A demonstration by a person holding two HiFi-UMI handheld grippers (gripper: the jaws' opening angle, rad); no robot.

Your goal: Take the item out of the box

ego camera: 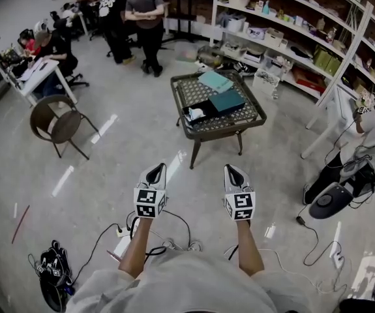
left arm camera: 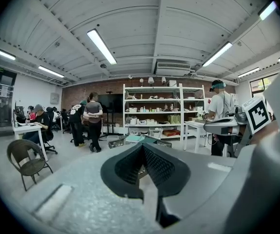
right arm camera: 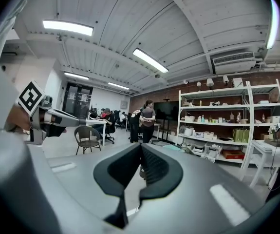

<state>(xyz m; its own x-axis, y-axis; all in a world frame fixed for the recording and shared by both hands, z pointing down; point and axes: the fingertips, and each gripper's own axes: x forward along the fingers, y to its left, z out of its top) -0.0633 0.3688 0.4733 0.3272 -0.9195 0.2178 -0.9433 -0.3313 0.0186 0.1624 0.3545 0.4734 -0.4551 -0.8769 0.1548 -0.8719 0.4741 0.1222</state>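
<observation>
My workshop, grey and bright.
Glossy grey floor (ego camera: 128, 142) runs ahead of me to white shelves (ego camera: 291, 38) at right and a brick back wall (left arm camera: 71, 93); a round chair (ego camera: 51, 119) stands near a white desk (ego camera: 40, 72) at left, under strip lights (left arm camera: 101, 45).

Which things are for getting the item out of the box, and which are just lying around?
For the job: open black box; white item inside it; wicker table under it; left gripper and right gripper, both shut.

Just lying about: dark teal lid; light teal box; brown chair; shelves.
</observation>
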